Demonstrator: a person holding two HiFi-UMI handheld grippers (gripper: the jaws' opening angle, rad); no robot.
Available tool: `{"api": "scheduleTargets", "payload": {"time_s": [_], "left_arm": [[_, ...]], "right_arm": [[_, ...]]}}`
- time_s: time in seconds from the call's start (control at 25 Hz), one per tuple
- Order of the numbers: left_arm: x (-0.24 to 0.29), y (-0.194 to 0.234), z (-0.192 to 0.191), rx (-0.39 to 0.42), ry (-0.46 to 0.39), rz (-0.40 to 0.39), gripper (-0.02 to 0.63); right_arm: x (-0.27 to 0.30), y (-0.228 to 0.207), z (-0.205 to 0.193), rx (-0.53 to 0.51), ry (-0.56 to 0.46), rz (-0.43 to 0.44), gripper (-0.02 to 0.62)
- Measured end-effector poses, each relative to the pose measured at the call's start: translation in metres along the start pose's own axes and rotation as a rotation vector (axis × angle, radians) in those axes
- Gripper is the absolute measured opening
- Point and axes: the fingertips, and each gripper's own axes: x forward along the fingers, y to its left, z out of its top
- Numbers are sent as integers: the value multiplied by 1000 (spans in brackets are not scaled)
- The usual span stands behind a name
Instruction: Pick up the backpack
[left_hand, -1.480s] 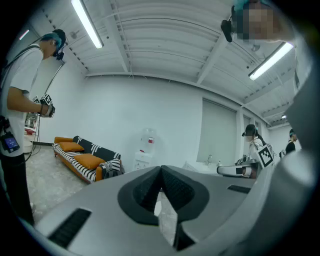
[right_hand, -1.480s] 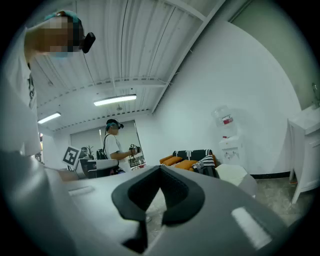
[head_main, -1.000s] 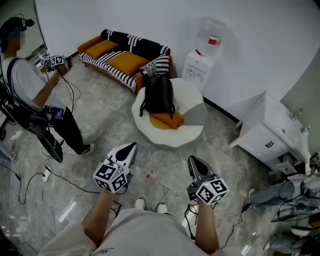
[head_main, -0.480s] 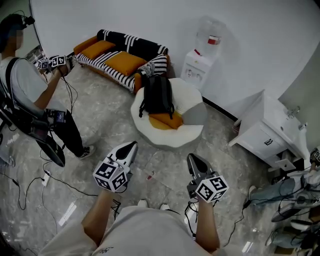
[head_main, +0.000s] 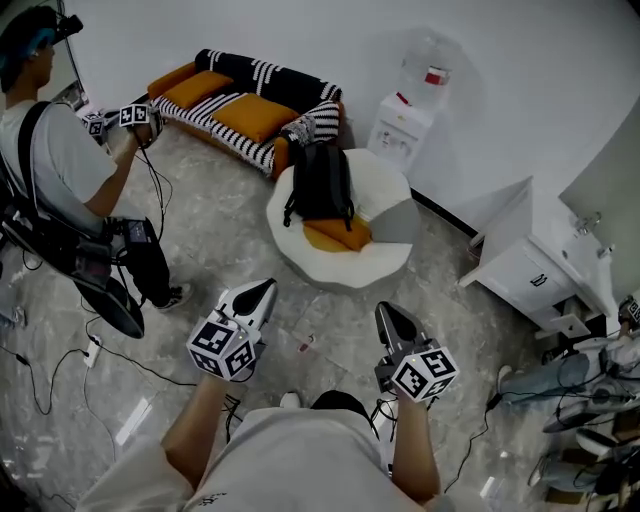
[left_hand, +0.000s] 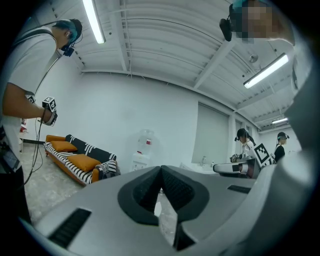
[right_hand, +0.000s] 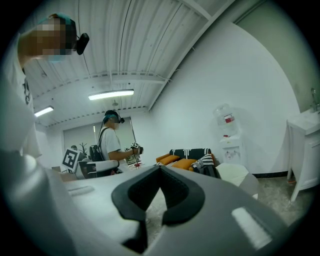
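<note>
On the white chair (head_main: 345, 277), the black backpack (head_main: 320, 185) is resting; the left gripper (head_main: 263, 291) and right gripper (head_main: 387, 311) are hovering well apart from it, fingers closed and empty.

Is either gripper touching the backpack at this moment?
Apart. The head view shows the left gripper and right gripper, both shut and empty, over the floor, with a plain gap before the backpack on the white chair.

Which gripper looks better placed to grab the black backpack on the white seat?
Left, narrowly: the left gripper sits slightly nearer the backpack than the right gripper. Both are shut, empty and well short of it.
</note>
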Motion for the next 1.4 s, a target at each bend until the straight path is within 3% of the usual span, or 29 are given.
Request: {"api": "scheduleTargets", "payload": {"time_s": [0.44,0.68,1.04,1.4], "left_arm": [[-11,22,-5,-15,10,25,0],[-7,27,-9,-18,20,42,0],[54,54,-2,6,24,57,0],[134,87,10,-32,15,115,0]], "right_arm": [[30,14,-11,8,41,45,3],[44,6,-2,52,0,72,2],[103,-47,2,65,19,103,3],[172,-117,21,64,76,155,2]]}}
